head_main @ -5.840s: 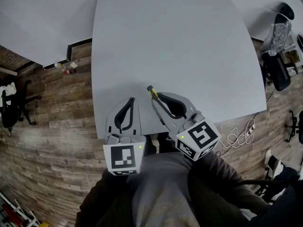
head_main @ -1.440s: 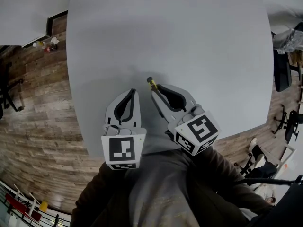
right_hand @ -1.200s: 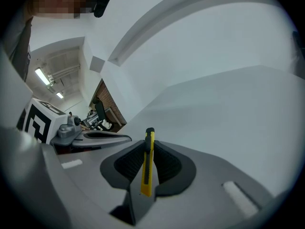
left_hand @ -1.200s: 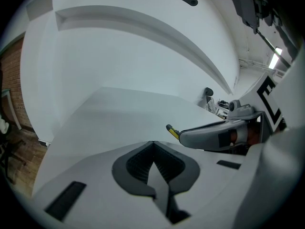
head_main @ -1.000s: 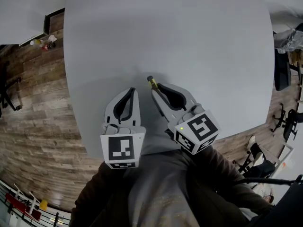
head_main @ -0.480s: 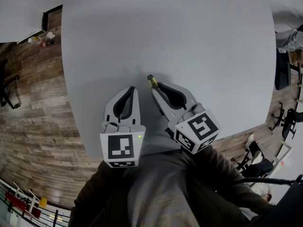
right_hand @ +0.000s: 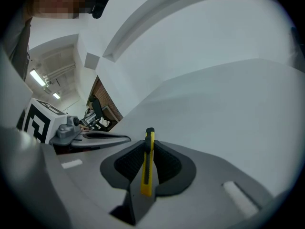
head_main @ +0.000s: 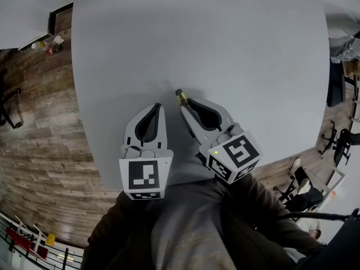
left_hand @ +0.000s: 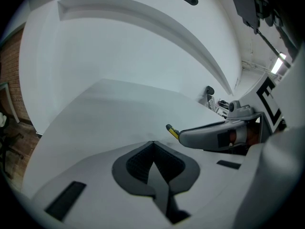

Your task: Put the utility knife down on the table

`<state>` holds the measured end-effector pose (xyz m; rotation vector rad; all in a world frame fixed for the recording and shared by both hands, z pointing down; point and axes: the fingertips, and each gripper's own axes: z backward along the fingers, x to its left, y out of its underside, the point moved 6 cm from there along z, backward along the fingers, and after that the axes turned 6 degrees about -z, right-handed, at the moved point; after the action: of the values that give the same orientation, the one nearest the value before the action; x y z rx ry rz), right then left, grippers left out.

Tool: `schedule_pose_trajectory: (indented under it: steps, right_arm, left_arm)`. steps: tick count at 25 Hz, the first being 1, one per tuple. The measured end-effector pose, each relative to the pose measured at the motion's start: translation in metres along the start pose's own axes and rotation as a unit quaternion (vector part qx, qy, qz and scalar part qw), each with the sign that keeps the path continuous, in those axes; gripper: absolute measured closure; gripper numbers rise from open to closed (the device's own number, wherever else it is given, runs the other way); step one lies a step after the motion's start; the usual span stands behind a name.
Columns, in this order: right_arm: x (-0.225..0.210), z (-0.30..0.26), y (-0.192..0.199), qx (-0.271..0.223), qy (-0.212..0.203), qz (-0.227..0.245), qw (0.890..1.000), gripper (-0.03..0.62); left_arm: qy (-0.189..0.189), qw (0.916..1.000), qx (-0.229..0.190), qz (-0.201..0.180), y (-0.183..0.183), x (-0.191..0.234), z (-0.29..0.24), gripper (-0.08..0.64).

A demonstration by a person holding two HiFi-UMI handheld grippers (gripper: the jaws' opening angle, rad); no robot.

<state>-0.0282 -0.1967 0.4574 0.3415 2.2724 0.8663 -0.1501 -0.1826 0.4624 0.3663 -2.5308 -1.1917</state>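
Note:
A slim yellow utility knife (right_hand: 147,162) with a black tip sits clamped between the jaws of my right gripper (right_hand: 148,152). Its black end pokes out past the jaw tips (head_main: 180,94) and points away from me. My right gripper (head_main: 188,104) is held above the near part of the grey table (head_main: 225,38). Just to its left, my left gripper (head_main: 156,112) is shut with nothing in it, its pads (left_hand: 153,161) pressed together. From the left gripper view the knife tip (left_hand: 171,130) shows sticking out of the right gripper.
The wide grey table (right_hand: 228,104) stretches bare ahead of both grippers. Wood floor (head_main: 34,122) lies to the left, with small litter (head_main: 48,44) near the table's far left corner. Office chairs (head_main: 337,83) stand at the right.
Over the last seconds the view has shifted so that more table lies ahead. Both grippers keep the same pose and the knife stays clamped in the right one.

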Motion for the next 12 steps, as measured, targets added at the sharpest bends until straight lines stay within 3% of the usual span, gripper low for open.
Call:
schedule_pose_trajectory:
  steps: [7,12]
  right_arm:
    - [0.0011,0.0007,0.0013,0.002,0.005,0.000,1.000,0.531]
    - [0.0011,-0.0012,0.0004,0.006,0.011,0.003,1.000,0.532]
  left_arm:
    - [0.014,0.9998,0.006,-0.014,-0.0035,-0.0032,0.0022,0.557]
    - [0.008,1.0000,-0.004,0.000,-0.0018,-0.0013,0.0012,0.557]
